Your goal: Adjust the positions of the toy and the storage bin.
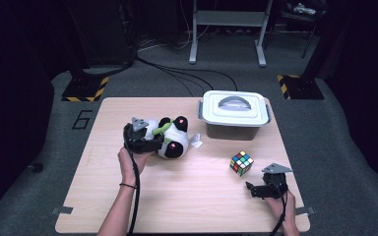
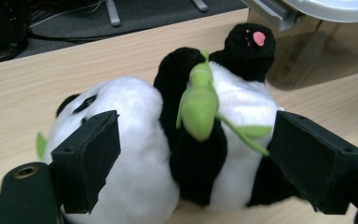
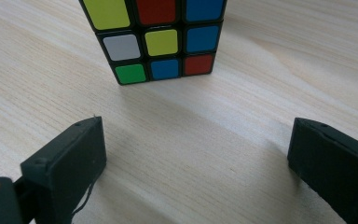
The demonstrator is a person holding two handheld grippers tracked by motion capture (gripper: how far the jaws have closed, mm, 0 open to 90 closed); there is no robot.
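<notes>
High view first: the left hand-held gripper (image 1: 150, 139) sits against a plush panda (image 1: 173, 137) lying on its side on the desk (image 1: 187, 201), with the person's left hand (image 1: 128, 163) just behind it. Seen along that hand-held gripper in the left gripper view, its two black jaws stand wide apart with the panda (image 2: 135, 154) between them; the white belly and head bulge into the gap and a green bamboo sprig (image 2: 198, 107) lies across the chest. The jaw faces sit close to the fur on either side, though whether they touch it cannot be told, and nothing looks squeezed. Beyond the panda, farther from that hand-held gripper, stands a clear storage box with a white lid (image 1: 234, 108), close to the toy's far black foot. The right hand-held gripper (image 1: 257, 189) rests low over the desk near the person's edge, jaws spread wide and empty. Just ahead of its tips, a little apart, stands a colourful puzzle cube (image 3: 156, 39), flat on the wood, with bare desk between the cube and the jaws.
</notes>
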